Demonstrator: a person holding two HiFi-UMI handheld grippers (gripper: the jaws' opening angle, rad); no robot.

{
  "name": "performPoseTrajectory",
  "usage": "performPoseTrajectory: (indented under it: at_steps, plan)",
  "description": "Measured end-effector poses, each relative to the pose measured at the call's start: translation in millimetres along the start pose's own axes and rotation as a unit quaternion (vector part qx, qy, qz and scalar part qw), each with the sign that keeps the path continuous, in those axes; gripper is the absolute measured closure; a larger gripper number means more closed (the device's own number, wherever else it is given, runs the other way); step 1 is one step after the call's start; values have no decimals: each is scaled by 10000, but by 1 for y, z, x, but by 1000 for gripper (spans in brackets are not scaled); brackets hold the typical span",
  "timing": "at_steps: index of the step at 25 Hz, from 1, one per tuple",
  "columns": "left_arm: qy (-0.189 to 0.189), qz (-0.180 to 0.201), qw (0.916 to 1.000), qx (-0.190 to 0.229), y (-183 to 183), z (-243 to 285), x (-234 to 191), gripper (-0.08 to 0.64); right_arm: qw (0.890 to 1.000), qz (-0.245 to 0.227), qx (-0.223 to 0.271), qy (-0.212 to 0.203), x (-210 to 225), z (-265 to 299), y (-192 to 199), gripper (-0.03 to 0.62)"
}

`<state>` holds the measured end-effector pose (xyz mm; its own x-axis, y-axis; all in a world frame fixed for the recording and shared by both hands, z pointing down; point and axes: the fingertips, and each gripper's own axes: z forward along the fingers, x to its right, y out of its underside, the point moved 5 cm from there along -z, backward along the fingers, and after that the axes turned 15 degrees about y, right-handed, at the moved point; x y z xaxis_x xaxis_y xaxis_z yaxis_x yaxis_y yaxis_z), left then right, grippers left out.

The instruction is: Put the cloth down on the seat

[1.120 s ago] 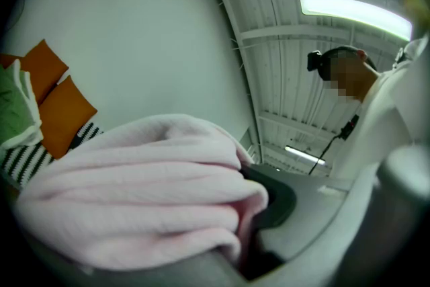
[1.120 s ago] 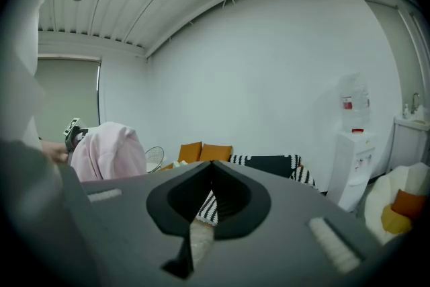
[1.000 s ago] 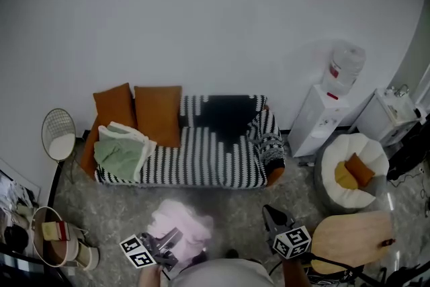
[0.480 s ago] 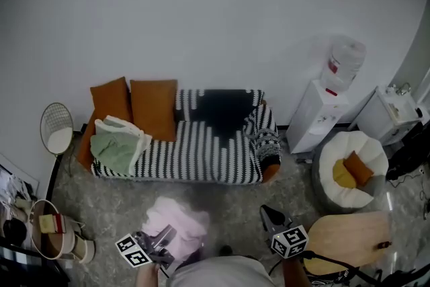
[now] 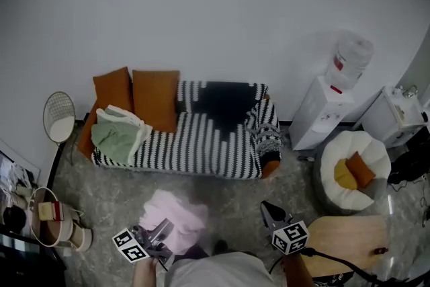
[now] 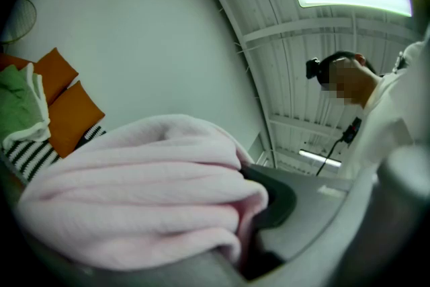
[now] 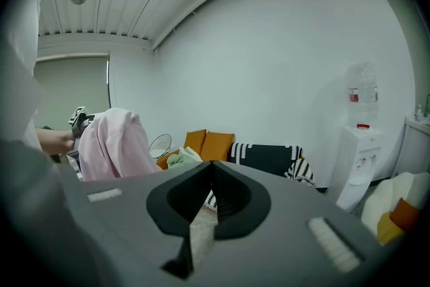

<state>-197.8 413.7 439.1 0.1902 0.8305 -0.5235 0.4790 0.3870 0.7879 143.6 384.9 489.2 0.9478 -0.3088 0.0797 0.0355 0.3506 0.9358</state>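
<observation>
At lower left, the left gripper (image 5: 160, 236) is clamped on a folded pink cloth (image 5: 176, 222) and carries it low in front of the person. It seems to be gripped at its folded edge so the bundle holds together on the way to the seat. The cloth looks soft and thick, stacked in several rounded folds that bulge past the jaws. Ahead, well apart from it, stands a black-and-white striped sofa (image 5: 201, 151). Its seat is bare in the middle, with a green cloth (image 5: 114, 138) and orange cushions (image 5: 156, 97) at its left end. At lower right, the right gripper (image 5: 271, 213) is empty, jaws closed together and held aside, likely because one grip is enough.
</observation>
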Motion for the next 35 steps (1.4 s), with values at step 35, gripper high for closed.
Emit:
performPoseTrajectory:
  at_steps: [35]
  plan:
    - [498, -482, 9960, -561, -91, 31, -190, 475, 9975, 208, -344, 580, -16, 175, -56, 589]
